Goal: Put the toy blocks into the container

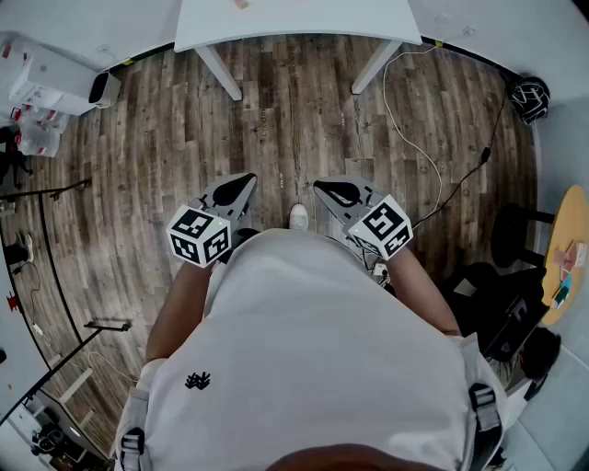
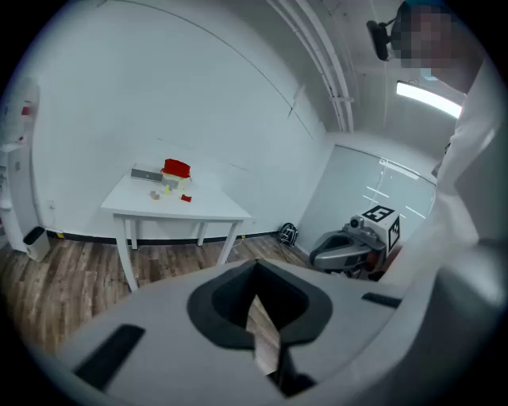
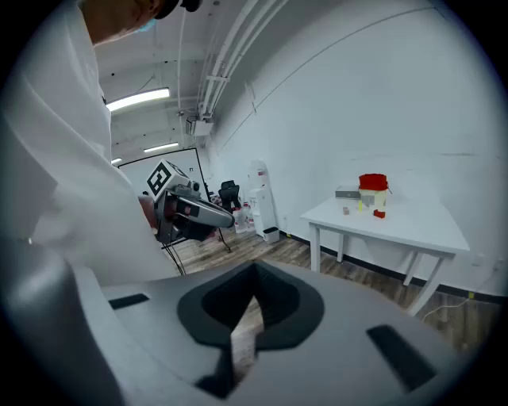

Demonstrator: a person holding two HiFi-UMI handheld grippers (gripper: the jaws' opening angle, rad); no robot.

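A white table [image 2: 208, 209] stands across the room against the wall, several steps away. On it sits a red container [image 2: 176, 168] with small toy blocks beside it: a yellow one [image 2: 167, 189], a red one [image 2: 186, 197] and a tan one [image 2: 155, 194]. The right gripper view shows the same container [image 3: 372, 182] and red block [image 3: 379, 213]. My left gripper [image 2: 255, 270] and right gripper [image 3: 254, 273] are held close to the person's body over the wood floor. Both are shut and hold nothing. In the head view the left gripper [image 1: 241, 189] and right gripper [image 1: 327, 190] point toward the table [image 1: 294, 18].
A white cable [image 1: 414, 120] and a black cable run over the floor right of the table. A black round object [image 1: 531, 97] lies in the far right corner. A stool [image 1: 515, 235] and a yellow round table [image 1: 571, 248] stand at right. A water dispenser [image 3: 260, 198] stands at left.
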